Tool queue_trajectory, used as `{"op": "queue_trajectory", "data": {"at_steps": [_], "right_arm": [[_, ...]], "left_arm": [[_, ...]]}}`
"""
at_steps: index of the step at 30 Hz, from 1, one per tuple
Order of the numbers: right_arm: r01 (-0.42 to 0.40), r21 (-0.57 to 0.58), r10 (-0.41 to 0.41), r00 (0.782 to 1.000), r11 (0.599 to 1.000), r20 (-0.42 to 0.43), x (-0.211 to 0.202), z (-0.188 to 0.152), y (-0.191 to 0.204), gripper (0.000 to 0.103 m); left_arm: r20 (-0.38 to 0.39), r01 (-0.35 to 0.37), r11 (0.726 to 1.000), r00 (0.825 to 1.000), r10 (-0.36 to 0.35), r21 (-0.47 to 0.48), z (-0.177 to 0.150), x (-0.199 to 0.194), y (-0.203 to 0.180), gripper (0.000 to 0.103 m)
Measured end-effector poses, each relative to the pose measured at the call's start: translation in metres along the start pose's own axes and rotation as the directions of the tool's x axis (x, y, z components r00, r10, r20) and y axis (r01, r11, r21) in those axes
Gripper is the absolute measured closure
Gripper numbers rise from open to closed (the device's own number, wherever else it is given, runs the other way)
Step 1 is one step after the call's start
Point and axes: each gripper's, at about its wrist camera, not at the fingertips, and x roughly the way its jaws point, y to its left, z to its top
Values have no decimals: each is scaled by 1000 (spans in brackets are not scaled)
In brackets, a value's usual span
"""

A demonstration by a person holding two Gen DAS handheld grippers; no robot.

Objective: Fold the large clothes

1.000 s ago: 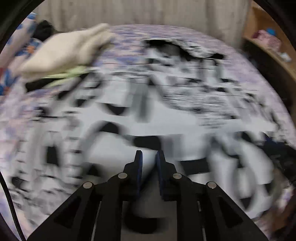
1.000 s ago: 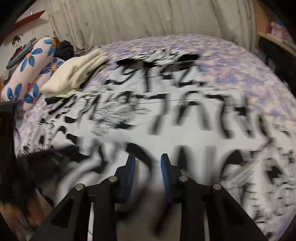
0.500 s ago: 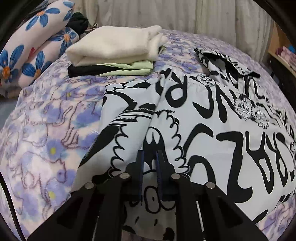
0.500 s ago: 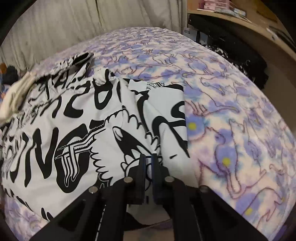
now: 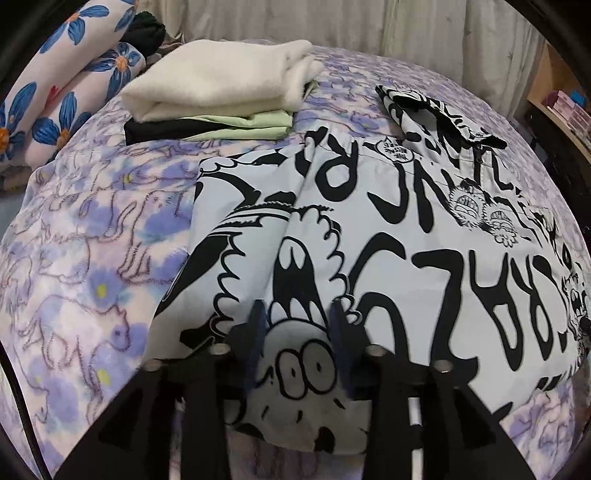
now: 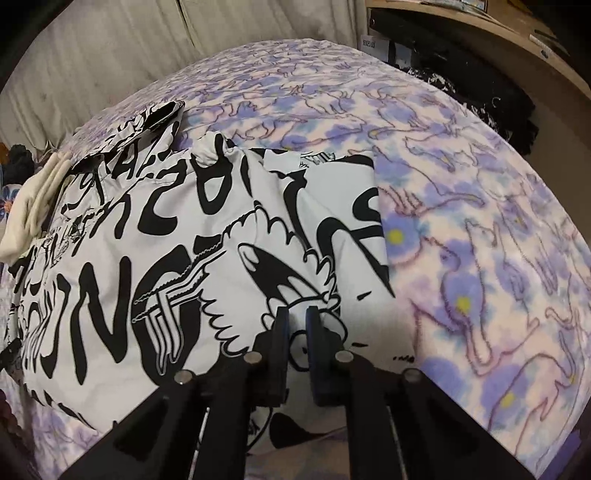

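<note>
Floral pillows (image 5: 55, 107) sit at far left, w/ a stack of folded clothes (image 5: 221, 96) just beside them: cream on top, green and black under. Both rest on the purple bedspread (image 5: 85, 258). Next to the stack lies the shirt (image 5: 388, 229), white w/ black cartoon lettering, spread flat across the bed, its near hem at the bed's front edge. Left gripper (image 5: 297, 314) hangs over that hem w/ jaws spread apart, cloth showing between them, not pinched. Moving right, the right gripper (image 6: 297, 317) has jaws pressed nearly together, pinching a small ridge of the shirt near its right side edge. Right of the shirt, bare bedspread runs to a wooden shelf (image 6: 480, 29) w/ dark fabric (image 6: 461, 70) below it.
</note>
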Motion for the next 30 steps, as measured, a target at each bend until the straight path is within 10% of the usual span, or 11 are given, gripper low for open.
{"op": "queue_trajectory", "data": {"at_steps": [3, 23, 30], "right_arm": [[-19, 3, 19, 1000, 1000, -17, -6, -3, 4, 94], [-141, -158, 154, 986, 977, 68, -112, 31, 70, 91], [-139, -228, 171, 976, 964, 131, -134, 80, 105, 68]], "left_arm": [[14, -4, 1000, 1000, 4, 6, 0, -14, -5, 35], [24, 67, 986, 997, -71, 151, 51, -105, -38, 34], [89, -18, 967, 996, -4, 254, 94, -116, -58, 27]]}}
